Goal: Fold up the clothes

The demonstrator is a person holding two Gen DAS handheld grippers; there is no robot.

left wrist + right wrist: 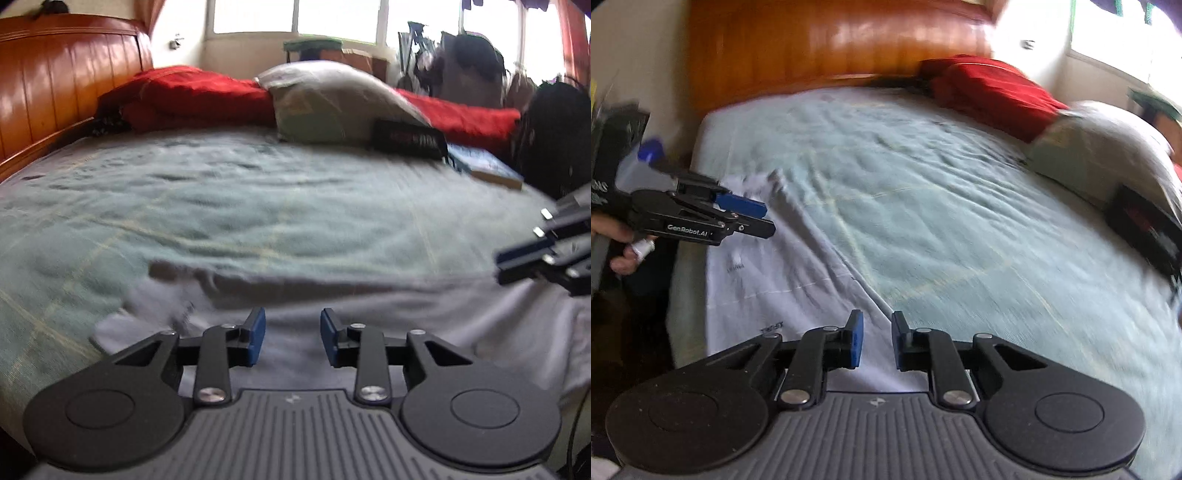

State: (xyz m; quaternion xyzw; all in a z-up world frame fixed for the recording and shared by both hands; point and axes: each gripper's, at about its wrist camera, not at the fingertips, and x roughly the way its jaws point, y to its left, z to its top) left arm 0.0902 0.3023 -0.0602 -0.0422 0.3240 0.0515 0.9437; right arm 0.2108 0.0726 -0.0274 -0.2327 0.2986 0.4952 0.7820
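A pale lavender garment [332, 295] lies spread flat along the near edge of the bed, with small printed marks showing on it in the right wrist view [768, 280]. My left gripper [293, 339] hovers just above the cloth, jaws apart, nothing between the blue pads. From the right wrist view the left gripper [753, 218] hangs over the garment's far left corner, held by a hand. My right gripper [878, 339] is over the garment's edge with a narrow gap between its pads and no cloth in it. In the left wrist view the right gripper [517, 264] enters from the right edge.
A wrinkled green bedspread [240, 192] covers the bed. At the back lie a red blanket [192, 96], a pale pillow [332, 99], a black box [410, 138] and a book [487, 168]. A wooden headboard [62, 77] stands on the left, a dark bag [557, 136] on the right.
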